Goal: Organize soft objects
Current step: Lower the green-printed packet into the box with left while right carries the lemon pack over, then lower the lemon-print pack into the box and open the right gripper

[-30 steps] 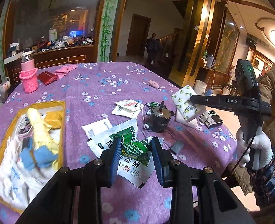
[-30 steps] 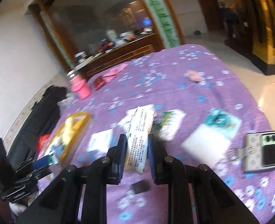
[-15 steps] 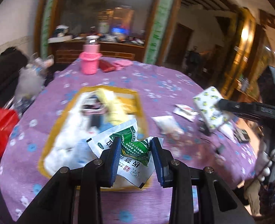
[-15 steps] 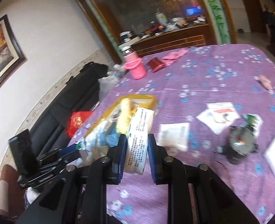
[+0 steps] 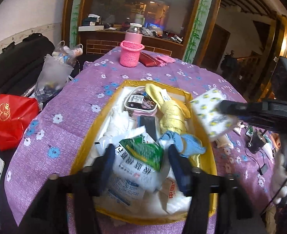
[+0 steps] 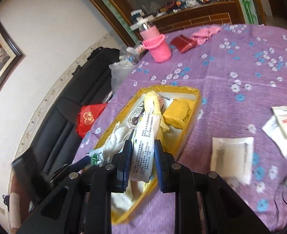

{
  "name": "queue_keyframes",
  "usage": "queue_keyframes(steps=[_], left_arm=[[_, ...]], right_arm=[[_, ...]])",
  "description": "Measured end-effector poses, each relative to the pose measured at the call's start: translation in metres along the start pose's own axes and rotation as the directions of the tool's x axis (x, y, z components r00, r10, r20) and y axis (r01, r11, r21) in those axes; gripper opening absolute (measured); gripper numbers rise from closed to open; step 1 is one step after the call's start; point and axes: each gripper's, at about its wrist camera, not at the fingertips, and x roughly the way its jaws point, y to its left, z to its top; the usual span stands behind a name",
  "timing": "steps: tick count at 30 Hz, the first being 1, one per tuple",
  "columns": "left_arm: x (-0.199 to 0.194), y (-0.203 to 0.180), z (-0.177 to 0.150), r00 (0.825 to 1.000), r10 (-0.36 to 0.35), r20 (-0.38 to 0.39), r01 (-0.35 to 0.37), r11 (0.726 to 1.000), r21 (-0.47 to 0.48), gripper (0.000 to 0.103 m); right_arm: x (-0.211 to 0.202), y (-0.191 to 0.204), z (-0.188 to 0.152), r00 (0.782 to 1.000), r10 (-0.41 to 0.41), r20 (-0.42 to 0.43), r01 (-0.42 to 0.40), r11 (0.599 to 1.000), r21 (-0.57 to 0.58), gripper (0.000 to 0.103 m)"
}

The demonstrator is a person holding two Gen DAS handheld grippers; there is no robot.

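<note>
Desk [image 5: 69, 105] covered w/ purple floral cloth. Yellow tray [image 5: 112, 99] set on it near the front; pink knitted holder [image 5: 130, 53], red pouch [image 5: 149, 60] & pink cloth [image 5: 165, 59] at far edge; white packets [image 6: 231, 156] to the tray's right.

— Left hand-held gripper [image 5: 139, 162]: matte black frame, dark blue finger pads [image 5: 107, 160], round silver screws on the arms.

— Right hand-held gripper [image 6: 143, 165]: same black build, brighter blue pads [image 6: 159, 167], silver screw heads. Seen from the left camera: black body, small green light, white knit glove [image 5: 283, 177], thin black cable.
</note>
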Motion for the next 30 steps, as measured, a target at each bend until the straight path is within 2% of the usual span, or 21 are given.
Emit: queue_keyframes(steps=[3,4,8,12,18,24,28,30], left_arm=[[-0.006,0.000,0.001,1.000,0.007,0.022,-0.007,1.000,0.020,0.067],[-0.010,-0.001,0.001,0.999,0.017,0.034,-0.018,0.999,0.030,0.072],[-0.017,-0.006,0.002,0.993,0.081,0.081,-0.087,0.993,0.074,0.079],[-0.018,-0.013,0.001,0.982,0.150,0.111,-0.162,0.981,0.106,0.083],[-0.011,-0.019,-0.002,0.965,0.237,0.112,-0.252,0.957,0.146,0.090],[-0.009,-0.019,-0.002,0.953,0.286,0.095,-0.298,0.944,0.144,0.094],[-0.009,-0.020,-0.002,0.951,0.296,0.088,-0.306,0.942,0.140,0.095],[-0.009,-0.021,-0.003,0.952,0.293,0.087,-0.303,0.943,0.140,0.096]], right_arm=[[0.028,-0.004,0.008,0.999,-0.030,-0.034,0.030,0.999,0.009,0.022],[0.036,-0.005,0.010,0.998,-0.051,-0.042,0.051,0.999,0.005,0.022],[0.048,-0.008,0.017,0.994,-0.104,-0.043,0.104,0.995,-0.010,0.022],[0.056,-0.002,0.024,0.975,-0.221,-0.023,0.219,0.972,-0.085,0.022],[0.067,0.005,0.031,0.939,-0.342,0.014,0.339,0.925,-0.173,0.022],[0.074,0.012,0.032,0.918,-0.394,0.033,0.391,0.890,-0.237,0.026],[0.071,0.012,0.031,0.916,-0.401,0.035,0.397,0.885,-0.244,0.029],[0.066,0.011,0.032,0.920,-0.391,0.039,0.389,0.892,-0.232,0.036]])
